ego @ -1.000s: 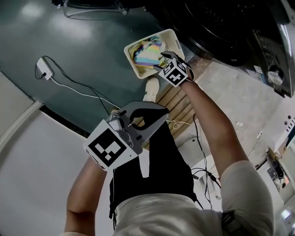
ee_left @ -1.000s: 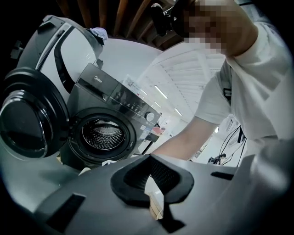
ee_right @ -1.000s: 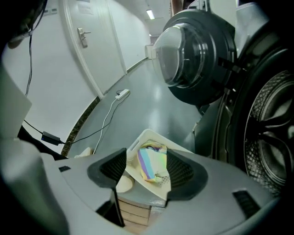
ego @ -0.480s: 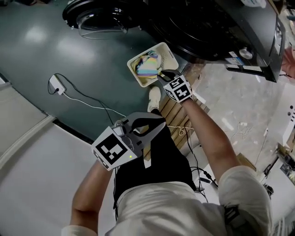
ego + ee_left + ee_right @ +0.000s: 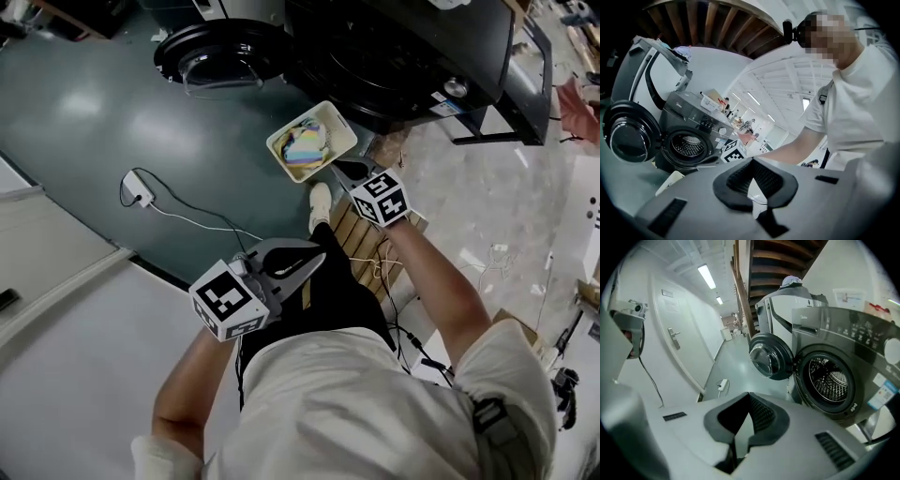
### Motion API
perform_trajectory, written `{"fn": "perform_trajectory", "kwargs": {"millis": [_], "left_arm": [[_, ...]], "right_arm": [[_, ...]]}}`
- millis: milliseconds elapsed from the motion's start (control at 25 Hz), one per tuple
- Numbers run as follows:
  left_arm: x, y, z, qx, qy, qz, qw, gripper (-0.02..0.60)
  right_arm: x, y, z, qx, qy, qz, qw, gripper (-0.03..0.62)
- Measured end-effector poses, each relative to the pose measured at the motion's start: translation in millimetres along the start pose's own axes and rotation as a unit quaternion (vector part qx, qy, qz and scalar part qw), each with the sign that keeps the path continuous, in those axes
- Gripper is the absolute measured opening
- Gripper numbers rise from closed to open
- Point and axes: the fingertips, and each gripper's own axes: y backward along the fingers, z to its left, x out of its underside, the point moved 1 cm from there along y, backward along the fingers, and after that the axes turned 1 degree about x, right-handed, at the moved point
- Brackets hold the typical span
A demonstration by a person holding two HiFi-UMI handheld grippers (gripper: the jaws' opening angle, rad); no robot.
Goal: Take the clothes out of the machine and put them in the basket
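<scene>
The white basket stands on the green floor in front of the dark washing machine and holds a colourful cloth. The machine's round door hangs open, and the drum shows only bare metal. My right gripper hovers near the basket's lower right corner, shut and empty. My left gripper is lower in the head view, close to my body, jaws shut on nothing. The left gripper view shows the drum and the right gripper's marker cube.
A white plug adapter with its cord lies on the floor to the left. Wooden slats and loose cables lie under my right arm. My shoe is just below the basket. A pale wall runs along the left.
Both grippers have risen, and the basket and floor look farther off. The right gripper has come up away from the basket's rim.
</scene>
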Motion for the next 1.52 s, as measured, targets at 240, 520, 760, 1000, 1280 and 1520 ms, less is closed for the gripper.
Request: {"fn": "perform_trajectory", "kwargs": {"millis": [240, 520, 760, 1000, 1280, 1520], "left_arm": [[-10, 28, -32, -0.026, -0.034, 0.009, 0.999, -0.003], [-12, 60, -56, -0.061, -0.063, 0.015, 0.996, -0.003], [-20, 88, -77, -0.084, -0.082, 0.009, 0.993, -0.003], [-28, 107, -93, -0.099, -0.089, -0.002, 0.9911, -0.003], [-25, 126, -101, -0.106, -0.092, -0.008, 0.9901, -0.003], [-26, 149, -106, -0.12, -0.093, -0.025, 0.9881, -0.003]], "right_arm": [[-32, 71, 59, -0.013, 0.001, -0.035, 0.999, 0.005], [-48, 141, 119, -0.015, 0.009, -0.068, 0.998, 0.005], [-56, 192, 159, -0.021, 0.007, -0.092, 0.996, 0.003], [-66, 229, 178, -0.018, 0.009, -0.118, 0.993, 0.005], [-78, 245, 204, -0.017, 0.014, -0.142, 0.99, 0.005], [-91, 242, 228, -0.032, 0.032, -0.149, 0.988, 0.004]]}}
